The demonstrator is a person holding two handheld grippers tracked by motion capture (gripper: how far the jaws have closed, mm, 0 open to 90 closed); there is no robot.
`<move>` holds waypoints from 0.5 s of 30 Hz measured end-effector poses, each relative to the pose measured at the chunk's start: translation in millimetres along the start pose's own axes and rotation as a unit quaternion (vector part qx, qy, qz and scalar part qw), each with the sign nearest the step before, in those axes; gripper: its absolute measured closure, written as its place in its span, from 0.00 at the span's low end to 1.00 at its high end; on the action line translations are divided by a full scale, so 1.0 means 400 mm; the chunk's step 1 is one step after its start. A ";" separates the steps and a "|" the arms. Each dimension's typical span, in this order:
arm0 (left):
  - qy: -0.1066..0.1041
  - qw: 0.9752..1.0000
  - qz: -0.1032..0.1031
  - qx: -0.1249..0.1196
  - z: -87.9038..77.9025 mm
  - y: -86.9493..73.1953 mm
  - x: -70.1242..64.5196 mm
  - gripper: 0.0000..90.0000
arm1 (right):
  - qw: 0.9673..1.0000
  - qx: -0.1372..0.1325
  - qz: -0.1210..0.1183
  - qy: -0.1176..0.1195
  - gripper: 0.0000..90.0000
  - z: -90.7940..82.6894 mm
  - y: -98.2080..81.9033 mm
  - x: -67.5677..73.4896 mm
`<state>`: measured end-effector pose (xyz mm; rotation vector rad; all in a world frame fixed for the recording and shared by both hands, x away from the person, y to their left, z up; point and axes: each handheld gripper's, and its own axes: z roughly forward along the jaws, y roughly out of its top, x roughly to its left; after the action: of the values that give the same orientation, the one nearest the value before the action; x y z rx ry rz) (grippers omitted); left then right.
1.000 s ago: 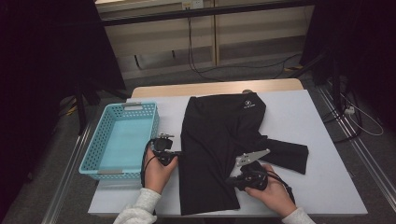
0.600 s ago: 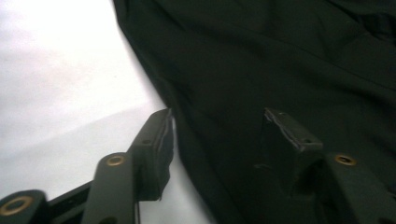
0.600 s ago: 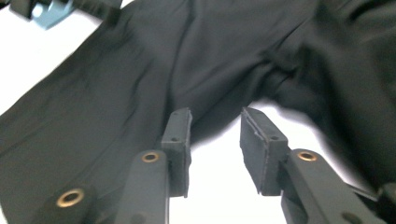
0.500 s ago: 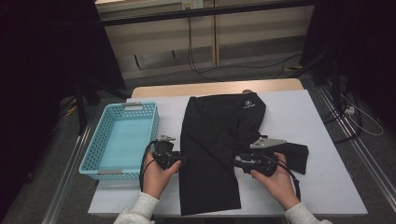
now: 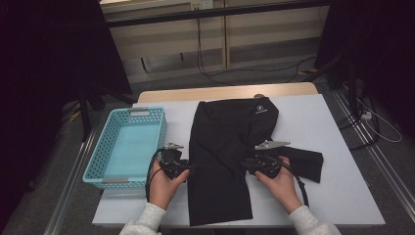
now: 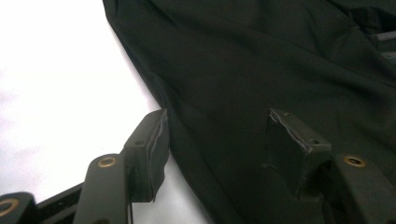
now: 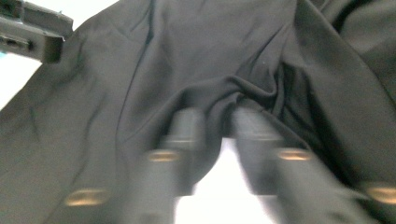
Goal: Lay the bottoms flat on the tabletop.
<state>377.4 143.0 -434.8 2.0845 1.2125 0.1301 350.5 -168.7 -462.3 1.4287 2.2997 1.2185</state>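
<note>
black garment [image 5: 230, 156] lay flat down the centre of the white table [image 5: 337, 132] in the high view, collar end toward the top of the frame, one sleeve [image 5: 306, 164] sticking out to the right; a turquoise basket [image 5: 110, 149] stood at left, nothing in it.

change over the last second: the right gripper [image 5: 247, 162] shifted from the lower centre-right toward the middle of the frame and sat at the garment's right edge where the sleeve joins. its jaws had opened briefly and then closed; in the right gripper view a bunch of cloth [image 7: 219, 100] was pinched between nearly shut pads. blurred, so depth of grip uncertain.

left gripper [image 5: 188, 169] kept its place at the garment's left edge. its jaws had opened about halfway; in the left gripper view the hem [image 6: 163, 98] ran between the pads [image 6: 156, 140], not pressed.

judgement: right side gripped, left side released or not yet retaken. likely the start of a fold or a regrip.
</note>
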 end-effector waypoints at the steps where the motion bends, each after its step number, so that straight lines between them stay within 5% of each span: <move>1: -0.001 1.000 0.000 0.000 -0.001 0.000 0.000 0.45 | 1.000 0.000 0.000 -0.004 0.99 0.000 0.001 -0.004; 8: -0.003 1.000 -0.003 0.008 -0.001 -0.013 0.001 0.44 | 1.000 -0.007 0.006 -0.022 1.00 -0.027 0.002 -0.047; 11: -0.005 1.000 -0.007 0.015 -0.001 -0.019 -0.002 0.45 | 1.000 0.001 -0.009 -0.027 0.98 -0.026 -0.001 -0.042; 15: -0.006 1.000 -0.003 0.022 -0.001 -0.026 -0.006 0.48 | 0.998 -0.006 -0.035 -0.049 0.80 -0.038 0.000 -0.026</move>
<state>368.4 144.3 -440.3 2.1158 1.2239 0.0881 347.8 -185.4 -455.1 1.3606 2.2529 1.1159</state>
